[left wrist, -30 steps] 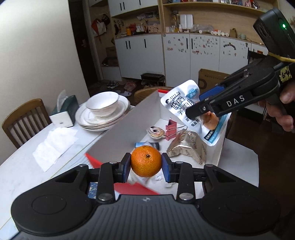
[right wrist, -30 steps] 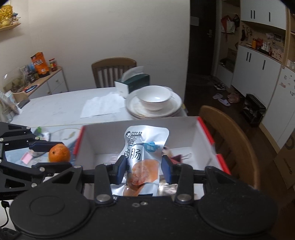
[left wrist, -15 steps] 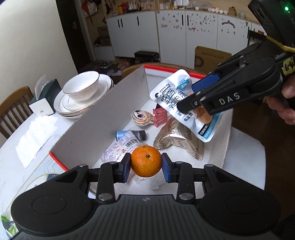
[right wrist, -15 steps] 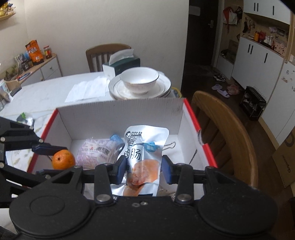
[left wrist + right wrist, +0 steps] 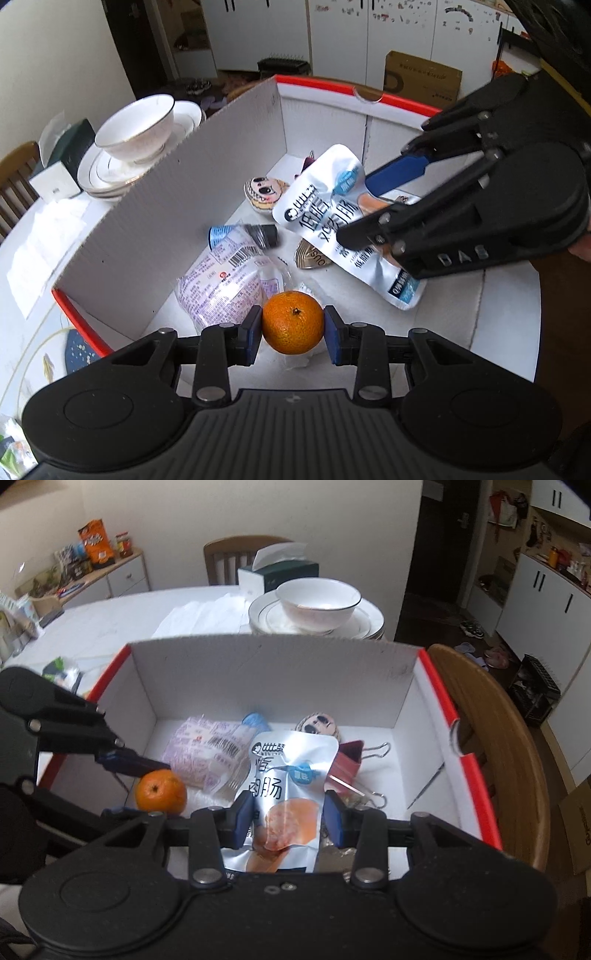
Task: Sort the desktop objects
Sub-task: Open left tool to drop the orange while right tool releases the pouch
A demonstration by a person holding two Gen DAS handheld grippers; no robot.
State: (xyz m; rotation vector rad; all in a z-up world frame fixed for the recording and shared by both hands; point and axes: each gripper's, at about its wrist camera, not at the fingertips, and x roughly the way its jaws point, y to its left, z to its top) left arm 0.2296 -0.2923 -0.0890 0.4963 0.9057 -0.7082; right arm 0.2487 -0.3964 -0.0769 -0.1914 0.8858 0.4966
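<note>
My left gripper (image 5: 293,330) is shut on an orange mandarin (image 5: 293,322) and holds it inside the near end of a white cardboard box with red rims (image 5: 166,206). My right gripper (image 5: 287,818) is shut on a silver sausage pouch (image 5: 288,794) and holds it low over the box's middle. The pouch also shows in the left wrist view (image 5: 332,218), and the mandarin shows in the right wrist view (image 5: 160,791). On the box floor lie a pale purple packet (image 5: 225,284), a small tube (image 5: 243,234), a cartoon face charm (image 5: 264,192), a gold wrapper (image 5: 314,256) and a red binder clip (image 5: 349,762).
A white bowl on stacked plates (image 5: 136,136) and a tissue box (image 5: 62,166) stand on the table beyond the box's left wall. White napkins (image 5: 40,243) lie beside them. A wooden chair (image 5: 491,738) stands against the box's far side. Small packets (image 5: 61,670) lie on the table.
Both grippers have moved down into the box with their loads. The mandarin now sits near the purple packet, and the pouch is lower over the box floor.
</note>
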